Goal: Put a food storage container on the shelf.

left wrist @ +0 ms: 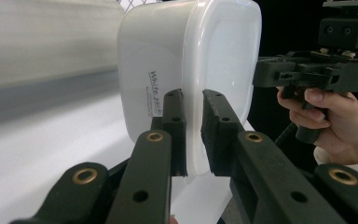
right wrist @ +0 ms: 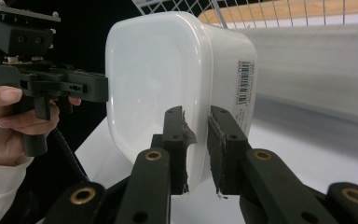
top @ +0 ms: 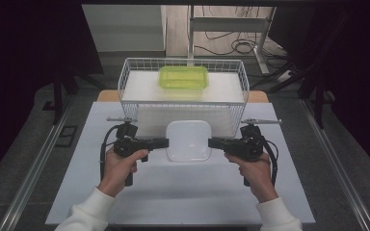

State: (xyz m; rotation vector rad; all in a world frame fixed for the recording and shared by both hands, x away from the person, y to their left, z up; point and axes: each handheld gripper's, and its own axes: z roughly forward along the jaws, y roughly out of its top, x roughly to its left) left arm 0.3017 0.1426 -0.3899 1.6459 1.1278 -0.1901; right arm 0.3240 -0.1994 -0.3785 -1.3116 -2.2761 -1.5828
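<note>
two grippers are closed on one white container (top: 189,140): the left gripper (top: 160,142) pinches its left rim, the right gripper (top: 216,142) its right rim. it is held just before the wire basket (top: 125,77), equally near both hands.

Green container (top: 183,77) in wire basket (top: 125,79)

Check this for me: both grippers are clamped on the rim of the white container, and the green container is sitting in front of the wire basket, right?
Not quite. The green container sits inside the wire basket, as the high view shows. The rest holds: the left gripper and right gripper each pinch the white container's rim.
</note>
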